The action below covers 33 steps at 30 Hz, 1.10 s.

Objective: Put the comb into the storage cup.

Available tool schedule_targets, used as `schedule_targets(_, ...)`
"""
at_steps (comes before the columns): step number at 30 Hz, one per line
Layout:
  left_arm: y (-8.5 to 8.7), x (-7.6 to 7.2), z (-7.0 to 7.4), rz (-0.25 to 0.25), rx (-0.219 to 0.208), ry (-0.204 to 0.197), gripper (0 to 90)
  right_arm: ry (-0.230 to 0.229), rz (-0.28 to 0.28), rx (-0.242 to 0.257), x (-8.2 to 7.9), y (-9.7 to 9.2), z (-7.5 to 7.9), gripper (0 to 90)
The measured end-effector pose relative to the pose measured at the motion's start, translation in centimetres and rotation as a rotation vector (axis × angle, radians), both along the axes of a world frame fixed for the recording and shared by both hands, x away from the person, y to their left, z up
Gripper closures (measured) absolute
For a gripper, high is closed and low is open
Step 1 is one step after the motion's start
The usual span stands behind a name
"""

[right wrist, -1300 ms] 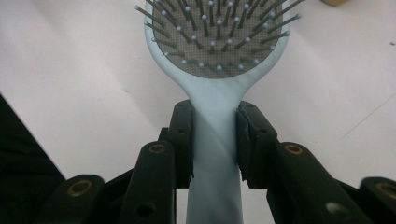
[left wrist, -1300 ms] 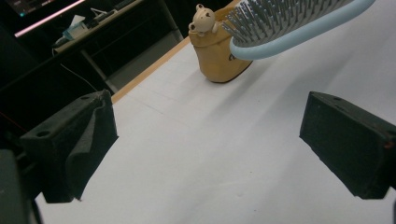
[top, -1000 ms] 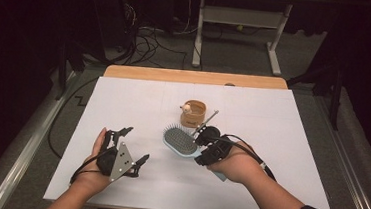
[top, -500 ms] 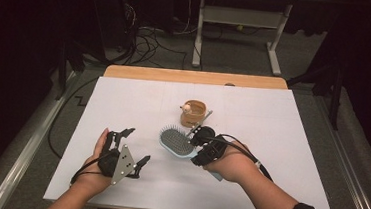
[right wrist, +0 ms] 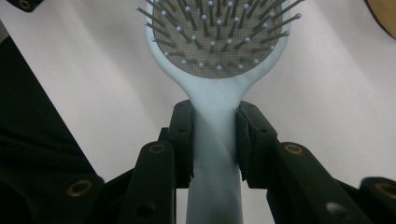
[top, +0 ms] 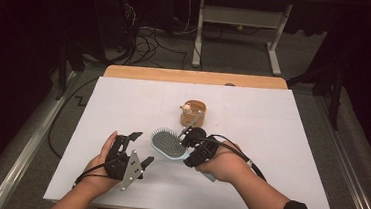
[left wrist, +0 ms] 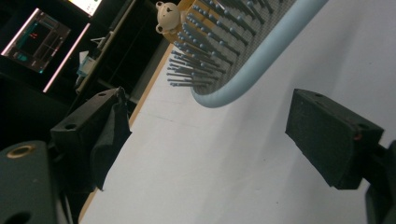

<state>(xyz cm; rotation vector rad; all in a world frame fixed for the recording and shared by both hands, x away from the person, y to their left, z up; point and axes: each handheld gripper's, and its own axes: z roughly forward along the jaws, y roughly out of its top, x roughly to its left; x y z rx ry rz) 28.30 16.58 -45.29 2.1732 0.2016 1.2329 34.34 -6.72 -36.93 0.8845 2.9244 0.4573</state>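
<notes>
A light blue hairbrush (top: 168, 144) with grey bristles lies bristles-up near the middle of the white table cover. My right gripper (top: 190, 146) is shut on the hairbrush's handle (right wrist: 215, 140), both pads pressing its sides. My left gripper (top: 137, 147) sits just left of the brush head, open, with nothing between its fingers. In the left gripper view the hairbrush head (left wrist: 243, 42) is close ahead, beyond the jaws. A small wooden holder (top: 193, 113) with a little bear figure (left wrist: 168, 16) stands behind the brush.
The white cover (top: 281, 142) spreads wide on all sides of the brush. A wooden table edge (top: 195, 77) runs along the back. Cables and a desk frame (top: 239, 33) lie on the floor beyond.
My right gripper has carried the hairbrush to the left, toward my left gripper. The left gripper has stayed in place.
</notes>
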Motion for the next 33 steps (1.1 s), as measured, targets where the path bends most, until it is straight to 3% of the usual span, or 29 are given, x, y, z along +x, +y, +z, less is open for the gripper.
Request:
schedule_targets(9, -0.5, 0.2, 0.2, -0.002, 0.018, -0.032, 15.9, -0.002, 0.02, 0.005, -0.1, 1.0, 0.1, 71.4)
schedule_targets(16, -1.6, 0.3, -0.5, -0.022, 0.09, -0.08, 18.9, 0.018, 0.034, -0.01, -0.2, 1.7, -0.2, 71.4)
schedule_targets(26, -1.7, 0.4, -0.9, -0.023, 0.124, -0.086, 22.5, 0.023, 0.038, -0.011, -0.1, 2.0, -0.5, 71.4)
schedule_targets(33, -1.9, 0.4, -1.2, -0.019, 0.159, -0.133, 29.6, 0.027, 0.041, -0.003, 0.0, 2.3, -0.5, 71.4)
